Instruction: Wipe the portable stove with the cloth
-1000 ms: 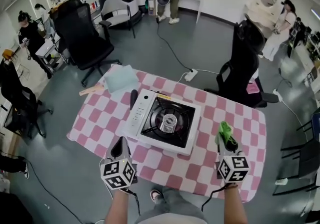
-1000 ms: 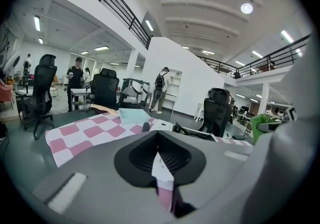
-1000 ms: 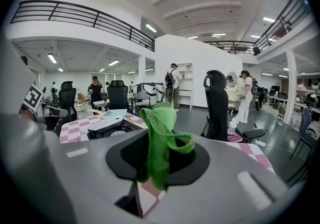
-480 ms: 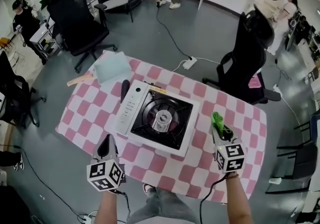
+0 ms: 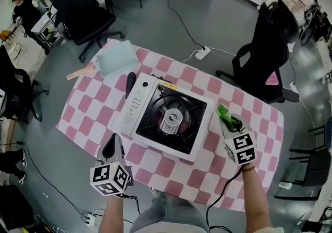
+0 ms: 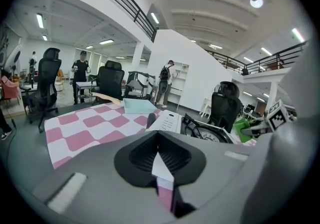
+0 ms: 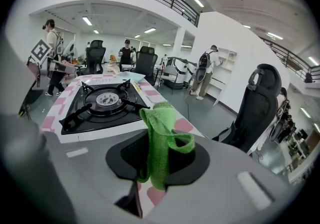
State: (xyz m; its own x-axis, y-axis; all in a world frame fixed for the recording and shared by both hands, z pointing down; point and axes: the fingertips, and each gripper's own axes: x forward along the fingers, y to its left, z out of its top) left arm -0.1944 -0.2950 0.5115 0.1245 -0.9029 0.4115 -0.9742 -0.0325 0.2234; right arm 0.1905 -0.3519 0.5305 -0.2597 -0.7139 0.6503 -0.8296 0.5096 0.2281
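Observation:
A white portable stove (image 5: 167, 119) with a black burner top sits in the middle of the pink checked table (image 5: 88, 112). My right gripper (image 5: 229, 122) hovers just right of the stove, shut on a green cloth (image 5: 226, 115) that stands up from its jaws (image 7: 158, 140). The stove's burner (image 7: 106, 100) lies ahead and left of that gripper. My left gripper (image 5: 111, 148) hangs over the table's near left part, short of the stove's front left corner, shut with nothing in it. From it the stove (image 6: 200, 129) shows ahead to the right.
A pale blue folded cloth (image 5: 117, 56) and a wooden stick (image 5: 80, 73) lie at the table's far left corner. A dark object (image 5: 130, 80) rests by the stove's left end. Black office chairs (image 5: 270, 45) stand around; a power strip (image 5: 203, 53) and cable lie on the floor.
The head view has shifted, so the table sits lower in frame. Both grippers keep about the same places relative to the stove; the right one still holds the green cloth.

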